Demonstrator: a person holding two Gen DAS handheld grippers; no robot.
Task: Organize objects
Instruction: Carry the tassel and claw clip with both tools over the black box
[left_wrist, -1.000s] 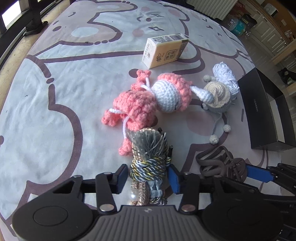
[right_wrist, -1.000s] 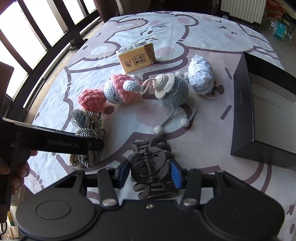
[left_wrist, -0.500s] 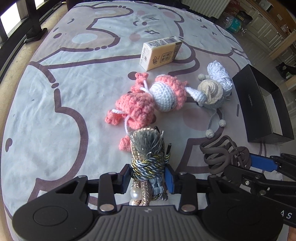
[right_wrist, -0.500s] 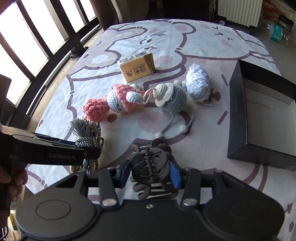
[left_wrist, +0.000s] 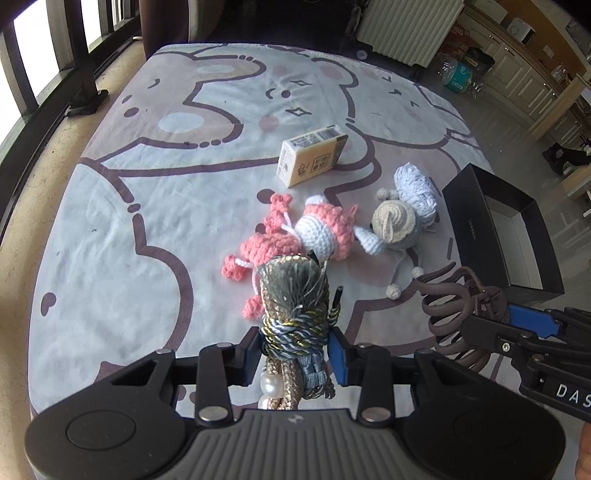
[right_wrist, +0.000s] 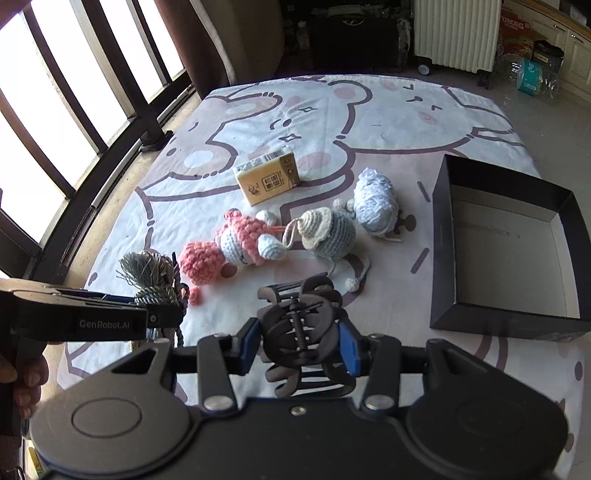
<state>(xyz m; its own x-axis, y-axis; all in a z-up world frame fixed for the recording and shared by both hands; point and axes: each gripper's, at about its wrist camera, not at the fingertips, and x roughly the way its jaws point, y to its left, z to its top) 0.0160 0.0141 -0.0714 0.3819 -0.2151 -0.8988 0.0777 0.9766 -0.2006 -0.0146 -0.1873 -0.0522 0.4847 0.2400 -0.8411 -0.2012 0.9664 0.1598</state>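
A cartoon-bear sheet (right_wrist: 369, 110) covers the surface, with barred windows along its left edge and a white radiator past the far edge. Nearest, the left gripper (left_wrist: 293, 350) has its jaws clenched on a tasselled cord bundle (left_wrist: 293, 295), raised off the sheet; the jaws had just been closing on it. Beside it the right gripper (right_wrist: 299, 341) has its jaws clamped on a dark hair claw clip (right_wrist: 301, 321), also off the sheet. Beyond them, mid-sheet, a pink crochet doll (right_wrist: 236, 247) lies touching a grey crochet doll (right_wrist: 328, 234), with a pale blue yarn ball (right_wrist: 375, 201) just behind the grey one. Along the right edge sits an open black box (right_wrist: 439, 240). Farther back, toward the middle, lies a yellow carton (right_wrist: 267, 179).
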